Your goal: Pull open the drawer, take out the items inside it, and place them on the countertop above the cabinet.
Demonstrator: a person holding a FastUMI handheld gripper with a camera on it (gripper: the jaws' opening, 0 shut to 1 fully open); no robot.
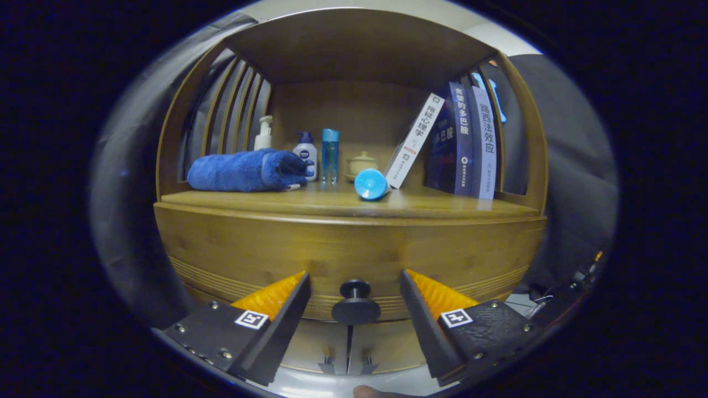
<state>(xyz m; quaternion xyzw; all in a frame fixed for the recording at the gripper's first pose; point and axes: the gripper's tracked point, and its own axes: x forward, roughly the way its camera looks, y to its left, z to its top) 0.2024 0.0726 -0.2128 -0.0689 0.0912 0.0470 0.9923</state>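
The tongs (355, 298) are spread wide, their 2 fingers (287, 309) standing on either side of the dark round knob (355, 303) of the drawer (348, 249) without touching it. The knob sits in the gap between the fingers, roughly centred. The drawer front is closed, flush under the front edge of the wooden countertop (442, 207), and what lies inside it cannot be seen.

On the countertop, near its left edge, lies a rolled blue towel (246, 170). Behind the towel stands a pale pump bottle (264, 134). Just beside the towel's right end stand a white bottle with a dark cap (306, 153) and a slim clear-blue bottle (330, 156), close together. Further back toward the middle sits a small cream lidded pot (362, 163). A light-blue cylinder (371, 184) lies on its side near the middle of the countertop, its round end facing the tongs. Right beside it, a white book (415, 141) leans to the right against 3 upright books (467, 143) that stand at the right edge against the slatted side. A wooden shelf roof (354, 44) spans above.

A fingertip (368, 392) shows below the tongs.
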